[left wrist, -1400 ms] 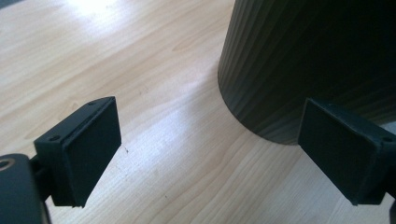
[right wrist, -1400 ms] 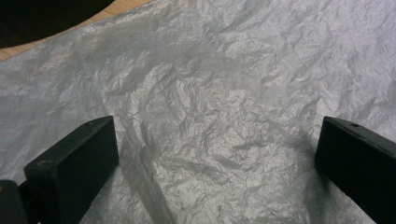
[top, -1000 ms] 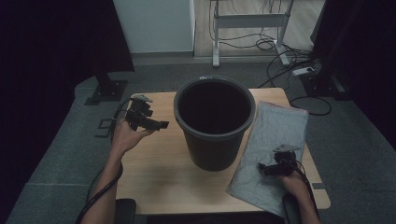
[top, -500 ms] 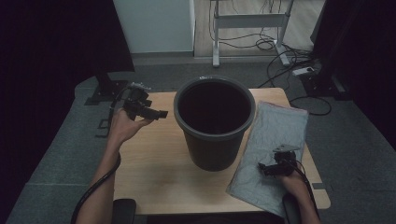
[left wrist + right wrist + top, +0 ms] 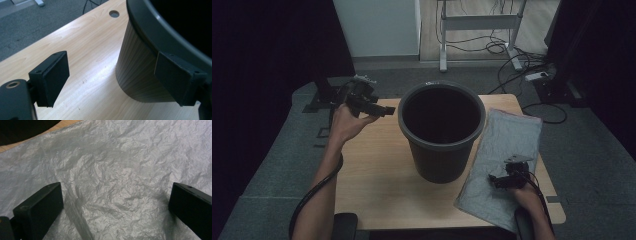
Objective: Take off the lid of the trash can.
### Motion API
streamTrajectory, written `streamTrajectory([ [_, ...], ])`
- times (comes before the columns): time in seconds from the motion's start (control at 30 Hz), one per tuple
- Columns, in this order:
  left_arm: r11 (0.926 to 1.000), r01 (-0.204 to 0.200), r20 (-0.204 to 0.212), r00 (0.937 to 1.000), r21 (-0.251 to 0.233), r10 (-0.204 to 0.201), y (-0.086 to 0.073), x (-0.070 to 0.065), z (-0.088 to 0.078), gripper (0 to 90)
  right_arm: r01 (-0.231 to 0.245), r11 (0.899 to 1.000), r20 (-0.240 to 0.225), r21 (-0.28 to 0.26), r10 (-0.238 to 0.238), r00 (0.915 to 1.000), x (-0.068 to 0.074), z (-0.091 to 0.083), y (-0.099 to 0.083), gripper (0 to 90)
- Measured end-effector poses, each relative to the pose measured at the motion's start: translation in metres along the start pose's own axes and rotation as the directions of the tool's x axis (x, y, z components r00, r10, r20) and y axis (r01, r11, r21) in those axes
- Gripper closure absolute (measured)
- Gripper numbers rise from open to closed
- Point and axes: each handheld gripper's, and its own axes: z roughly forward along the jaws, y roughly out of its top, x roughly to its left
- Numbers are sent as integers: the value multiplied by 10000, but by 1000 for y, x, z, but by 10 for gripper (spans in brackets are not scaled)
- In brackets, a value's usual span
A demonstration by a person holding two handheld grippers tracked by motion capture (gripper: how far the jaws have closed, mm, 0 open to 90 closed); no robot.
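The left gripper (image 5: 387,110) hung just beside the black bin (image 5: 441,131) near the tabletop's (image 5: 377,170) far-left corner, jaws wide, just closing slightly, empty. The right gripper (image 5: 495,181), jaws wide, seemed to rest on the grey bag (image 5: 507,145) along the right edge.

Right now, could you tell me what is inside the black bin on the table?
The black bin looks empty at the top, but its inside is dark, so its bottom cannot be made out. It has no liner; the grey plastic bag lies flat beside it.
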Motion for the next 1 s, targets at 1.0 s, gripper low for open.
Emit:
streamTrajectory([
  [1.0, 9999, -155, 33, 9999, 13, 155, 44, -13, 18, 223, 1, 10000, -2, 0, -1, 10000, 0, 0, 0, 0],
])
